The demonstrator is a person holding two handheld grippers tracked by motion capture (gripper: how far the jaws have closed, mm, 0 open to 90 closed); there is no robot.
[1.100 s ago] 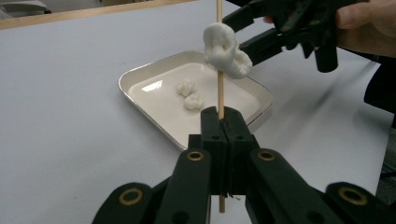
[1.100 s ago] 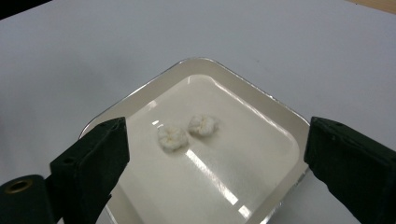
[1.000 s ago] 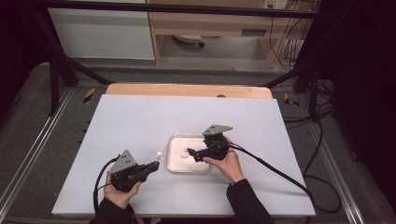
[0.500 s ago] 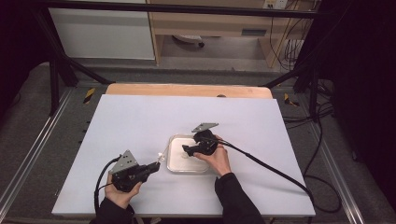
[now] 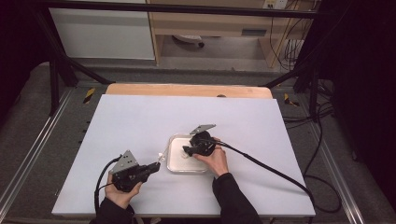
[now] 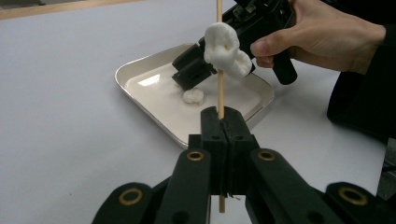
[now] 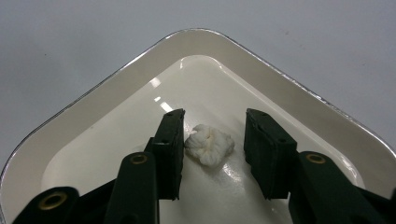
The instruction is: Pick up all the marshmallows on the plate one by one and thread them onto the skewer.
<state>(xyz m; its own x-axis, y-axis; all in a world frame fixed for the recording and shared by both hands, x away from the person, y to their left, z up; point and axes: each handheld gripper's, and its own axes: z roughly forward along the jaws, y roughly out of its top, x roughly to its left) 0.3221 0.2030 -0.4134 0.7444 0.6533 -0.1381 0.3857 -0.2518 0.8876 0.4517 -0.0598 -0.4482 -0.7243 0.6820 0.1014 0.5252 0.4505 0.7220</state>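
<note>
Right gripper view: right gripper [image 7: 212, 149] jaws closing round, not yet gripping, marshmallow [image 7: 209, 143] in tray [image 7: 107, 77] near tabletop's front edge, w/ left gripper [image 6: 223, 135] clenched on skewer [image 6: 219, 70], ready for threading.

trays 1 [image 5: 173, 164] | skewers 1 [image 6: 219, 88] | marshmallows 3 [image 7: 209, 143]

The white table [image 5: 140, 116] lay bare and passable all around the tray [image 5: 173, 164]. Inside the tray, the right gripper [image 7: 212, 140] straddled the loose marshmallow [image 7: 209, 143]. Just beside the tray's left corner, the skewer [image 6: 219, 56] with its threaded marshmallows [image 6: 226, 49] barred the way.
</note>
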